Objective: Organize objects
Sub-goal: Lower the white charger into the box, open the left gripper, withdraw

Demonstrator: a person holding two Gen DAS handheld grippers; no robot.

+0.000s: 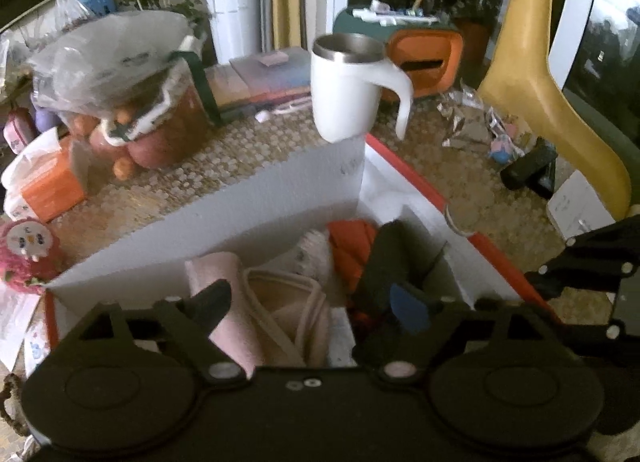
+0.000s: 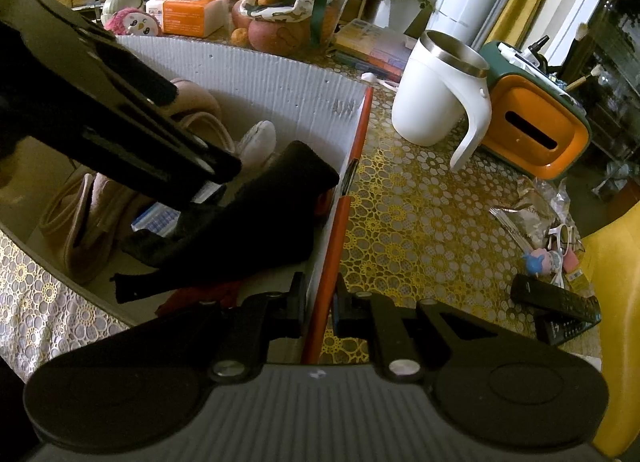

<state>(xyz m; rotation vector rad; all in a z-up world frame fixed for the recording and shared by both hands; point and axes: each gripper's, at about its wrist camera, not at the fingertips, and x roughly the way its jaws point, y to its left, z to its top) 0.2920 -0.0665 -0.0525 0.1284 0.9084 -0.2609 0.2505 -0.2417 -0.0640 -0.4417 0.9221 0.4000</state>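
Fingers [image 1: 212, 304] of left gripper [image 1: 316, 308] spread wide over open white box [image 1: 208, 201], gripping nothing. Below them, inside box: pink cloth roll [image 1: 236, 326], beige pouch [image 1: 288, 314], orange cloth [image 1: 352, 250], black cloth [image 2: 248, 217]. Right gripper [image 2: 316, 308] pinched closed on orange-edged side wall [image 2: 340, 229] of box. Further right, on patterned table cover [image 2: 420, 221]: white mug [image 2: 432, 93] upright beside box, then orange tissue holder [image 2: 532, 125], then black remote [image 2: 556, 302].
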